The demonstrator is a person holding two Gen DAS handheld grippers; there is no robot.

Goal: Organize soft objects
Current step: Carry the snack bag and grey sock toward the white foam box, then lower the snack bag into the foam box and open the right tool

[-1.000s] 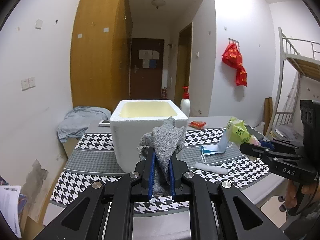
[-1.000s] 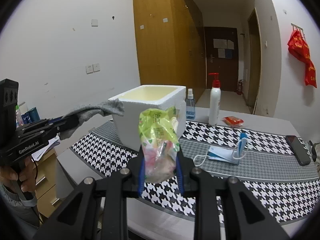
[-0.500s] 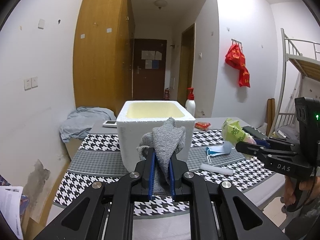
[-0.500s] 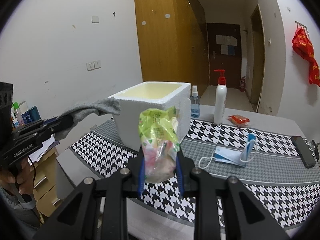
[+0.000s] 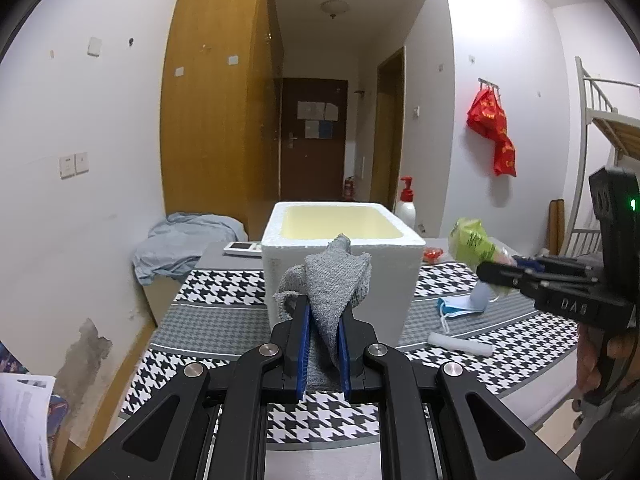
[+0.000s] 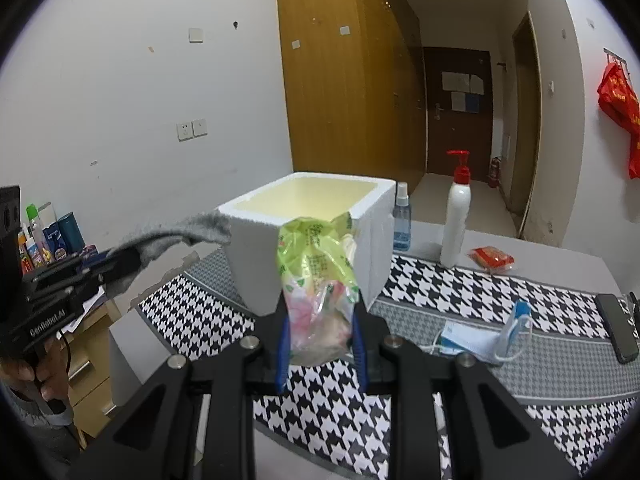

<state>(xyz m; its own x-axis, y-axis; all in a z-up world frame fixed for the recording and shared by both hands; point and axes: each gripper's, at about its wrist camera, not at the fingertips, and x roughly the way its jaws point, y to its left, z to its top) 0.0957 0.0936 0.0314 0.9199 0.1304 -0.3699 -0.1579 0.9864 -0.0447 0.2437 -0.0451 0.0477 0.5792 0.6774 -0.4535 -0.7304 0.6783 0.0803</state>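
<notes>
The grey cloth [image 5: 334,280] is pinched between the closed fingers of the left gripper [image 5: 323,312], held in the air in front of the white foam box [image 5: 344,264] on the houndstooth tablecloth [image 6: 500,292]. The right gripper [image 6: 320,320] clamps a green plastic bag [image 6: 316,280], near the box's front corner. A blue face mask [image 6: 476,338] lies on the cloth to the right.

White walls [image 5: 500,32], a tall wooden wardrobe [image 5: 216,120], and a dark brown door [image 5: 312,140] down the hallway. Bunk bed frame [image 5: 600,100] stood off right.
</notes>
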